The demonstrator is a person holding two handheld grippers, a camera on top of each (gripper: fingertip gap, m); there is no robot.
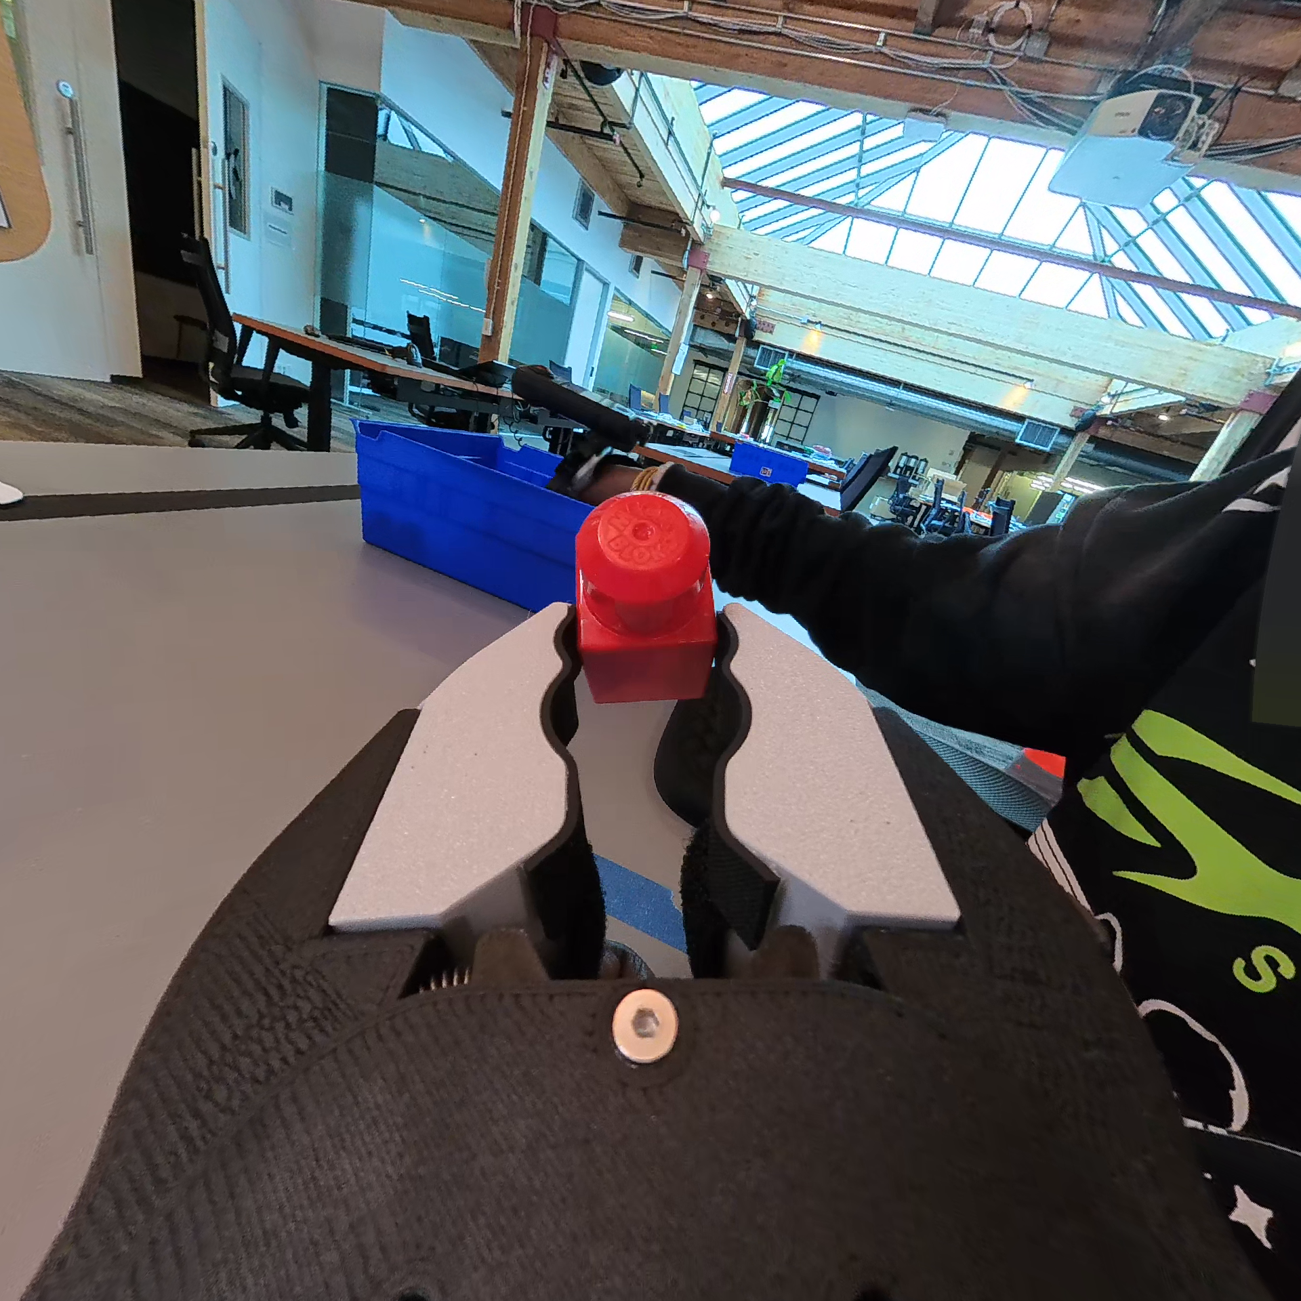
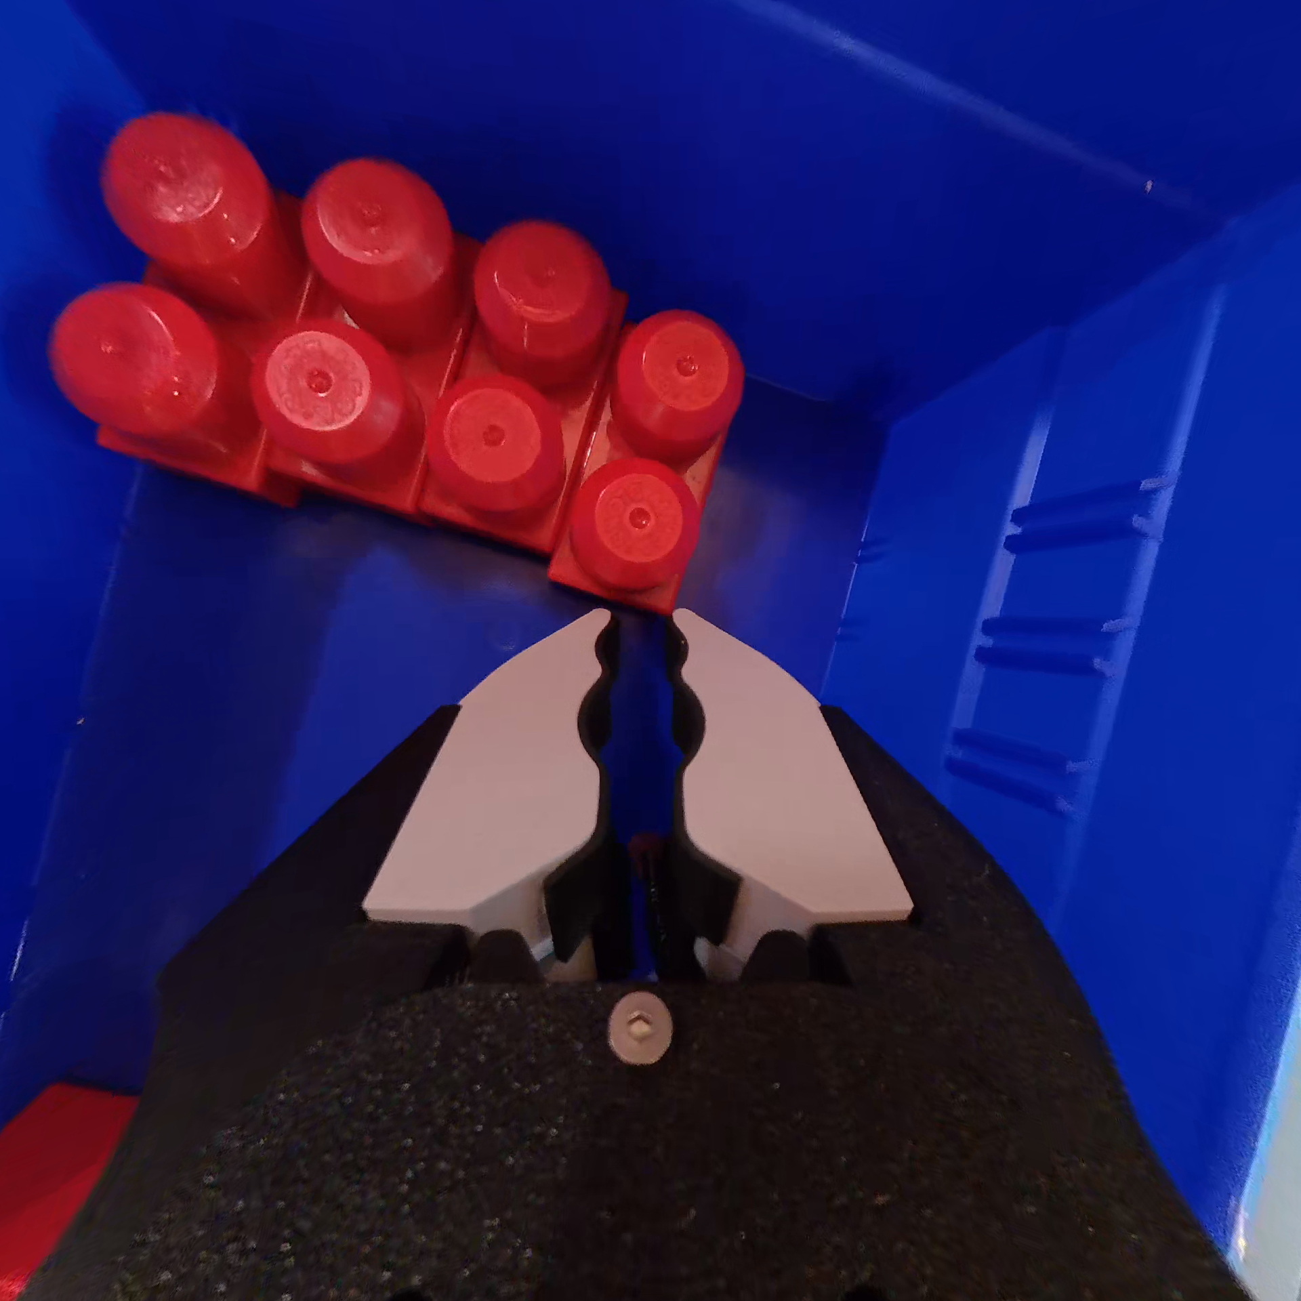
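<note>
My left gripper [image 1: 644,623] is shut on a red one-stud toy block [image 1: 644,584]. Both pads press on its square base, and it is held above the grey table [image 1: 176,669] with the stud pointing away. My right gripper [image 2: 642,619] is inside a blue bin [image 2: 1021,563], its jaws a narrow gap apart with only the bin floor between them. Its tips hover just short of the nearest red block [image 2: 633,524], the end of a row of several red two-stud blocks [image 2: 338,394] along the bin's far side. In the left wrist view a black-sleeved arm [image 1: 880,598] reaches into that bin [image 1: 450,507].
Another red piece [image 2: 56,1154] lies at the bin's near left corner. The bin's ribbed right wall [image 2: 1056,648] is close to the right gripper. A second blue bin [image 1: 767,461] stands on a farther table. Office chairs and desks stand behind.
</note>
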